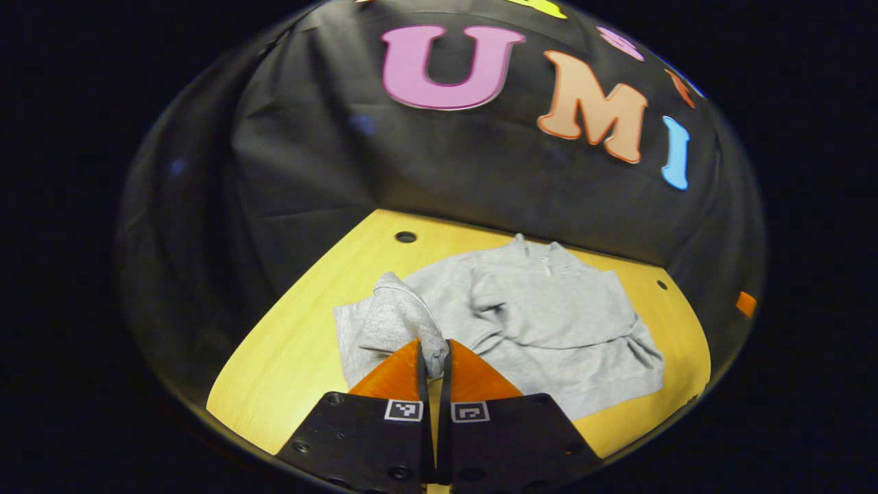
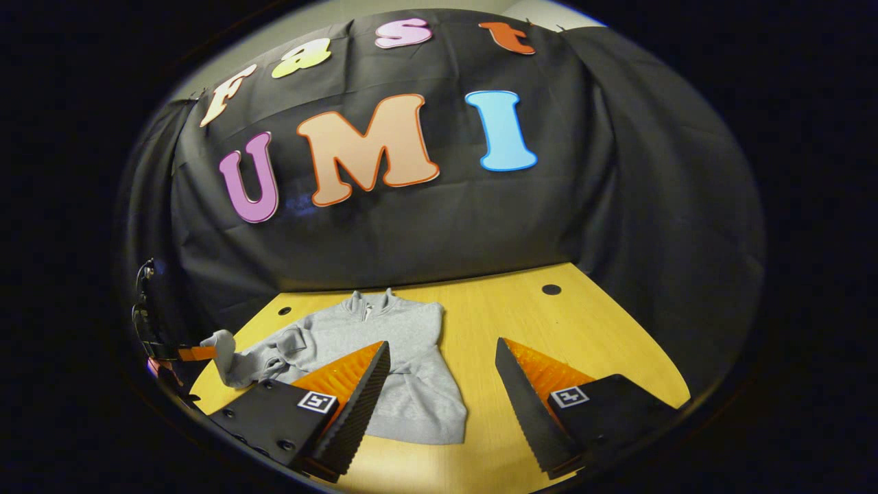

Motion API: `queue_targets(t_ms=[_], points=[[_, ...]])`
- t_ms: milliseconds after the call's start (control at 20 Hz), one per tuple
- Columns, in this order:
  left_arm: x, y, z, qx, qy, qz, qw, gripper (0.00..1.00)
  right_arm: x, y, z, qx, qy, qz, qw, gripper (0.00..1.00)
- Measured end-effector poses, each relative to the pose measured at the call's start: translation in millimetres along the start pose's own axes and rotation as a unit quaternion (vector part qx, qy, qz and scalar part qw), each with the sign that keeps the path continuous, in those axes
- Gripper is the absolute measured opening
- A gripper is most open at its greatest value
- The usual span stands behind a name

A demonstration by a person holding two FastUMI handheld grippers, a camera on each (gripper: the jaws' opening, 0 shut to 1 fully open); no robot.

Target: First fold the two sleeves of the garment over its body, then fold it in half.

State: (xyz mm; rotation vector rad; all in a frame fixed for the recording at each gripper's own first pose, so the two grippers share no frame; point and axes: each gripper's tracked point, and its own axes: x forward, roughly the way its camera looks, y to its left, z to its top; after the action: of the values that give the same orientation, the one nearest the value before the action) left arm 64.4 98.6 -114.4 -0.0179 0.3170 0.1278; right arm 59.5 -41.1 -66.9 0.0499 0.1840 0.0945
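Observation:
A grey zip-neck sweatshirt (image 1: 549,322) lies flat on the yellow table (image 1: 288,357), collar toward the black wall. One sleeve (image 1: 394,315) is lifted off the table, and my left gripper (image 1: 434,358) is shut on its cuff, near the garment's left hem. Another band of grey cloth lies folded across the chest (image 1: 488,309). In the right gripper view the sweatshirt (image 2: 405,343) lies ahead and to the left. My right gripper (image 2: 442,344) stands open above its right edge and the bare table, holding nothing. Farther left, the left gripper (image 2: 195,353) holds the raised cuff (image 2: 221,343).
The table (image 2: 590,343) ends at the black cloth wall on the far side and both flanks. Small round holes (image 1: 405,237) (image 2: 551,289) sit near its back corners. Bare wood lies to the right of the garment in the right gripper view.

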Motion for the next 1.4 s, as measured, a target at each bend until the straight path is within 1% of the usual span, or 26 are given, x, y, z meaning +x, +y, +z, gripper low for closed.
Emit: queue_targets(t_ms=[50, 150, 200, 250, 300, 350, 500, 650, 700, 750, 800, 1000, 1300, 1400], points=[[5.4, -19.5, 9.7, 0.009, -0.008, -0.019, 1.000, 0.00, -6.8, -9.5, 0.4, 0.005, -0.001, -0.007, 1.000, 0.97], [10.7, -72.8, 31.3, 0.029, -0.023, -0.067, 0.997, 0.00, -20.9, -32.0, -4.4, 0.012, -0.002, -0.028, 1.000, 0.97], [10.7, -92.8, 38.5, 0.036, -0.029, -0.083, 0.995, 0.01, -26.1, -38.6, -6.4, 0.016, -0.003, -0.033, 0.999, 0.97], [9.0, -112.1, 45.2, 0.044, -0.034, -0.097, 0.994, 0.01, -30.4, -45.1, -7.4, 0.020, -0.002, -0.038, 0.999, 0.97], [7.5, -131.8, 52.1, 0.051, -0.038, -0.112, 0.992, 0.03, -34.2, -51.1, -9.9, 0.024, -0.001, -0.044, 0.999, 0.92], [7.6, -153.5, 56.4, 0.057, -0.041, -0.128, 0.989, 0.00, -37.9, -56.1, -11.7, 0.028, 0.001, -0.048, 0.998, 0.97], [11.9, -209.6, 64.5, 0.080, -0.048, -0.166, 0.982, 0.00, -42.6, -69.5, -21.0, 0.041, 0.005, -0.057, 0.998, 0.97], [13.8, -258.1, 66.5, 0.091, -0.055, -0.200, 0.974, 0.00, -47.9, -79.7, -29.1, 0.034, 0.013, -0.063, 0.997, 0.97], [12.1, -272.0, 65.8, 0.095, -0.055, -0.210, 0.972, 0.00, -48.7, -83.1, -33.4, 0.029, 0.019, -0.064, 0.997, 0.97], [13.4, -289.0, 66.0, 0.098, -0.057, -0.219, 0.969, 0.02, -49.2, -85.0, -35.7, 0.027, 0.024, -0.063, 0.997, 0.97], [16.3, -307.6, 65.1, 0.101, -0.059, -0.230, 0.966, 0.00, -49.0, -87.4, -37.5, 0.026, 0.029, -0.060, 0.997, 0.97], [36.5, -368.3, 57.8, 0.103, -0.051, -0.265, 0.957, 0.00, -45.4, -93.7, -39.8, 0.023, 0.036, -0.056, 0.998, 0.97], [69.6, -419.5, 52.9, 0.113, -0.058, -0.296, 0.947, 0.00, -38.8, -92.5, -59.1, 0.019, 0.052, -0.043, 0.998, 0.97], [85.4, -432.5, 48.8, 0.115, -0.056, -0.298, 0.946, 0.00, -36.3, -91.4, -66.3, 0.019, 0.062, -0.041, 0.997, 0.97]])
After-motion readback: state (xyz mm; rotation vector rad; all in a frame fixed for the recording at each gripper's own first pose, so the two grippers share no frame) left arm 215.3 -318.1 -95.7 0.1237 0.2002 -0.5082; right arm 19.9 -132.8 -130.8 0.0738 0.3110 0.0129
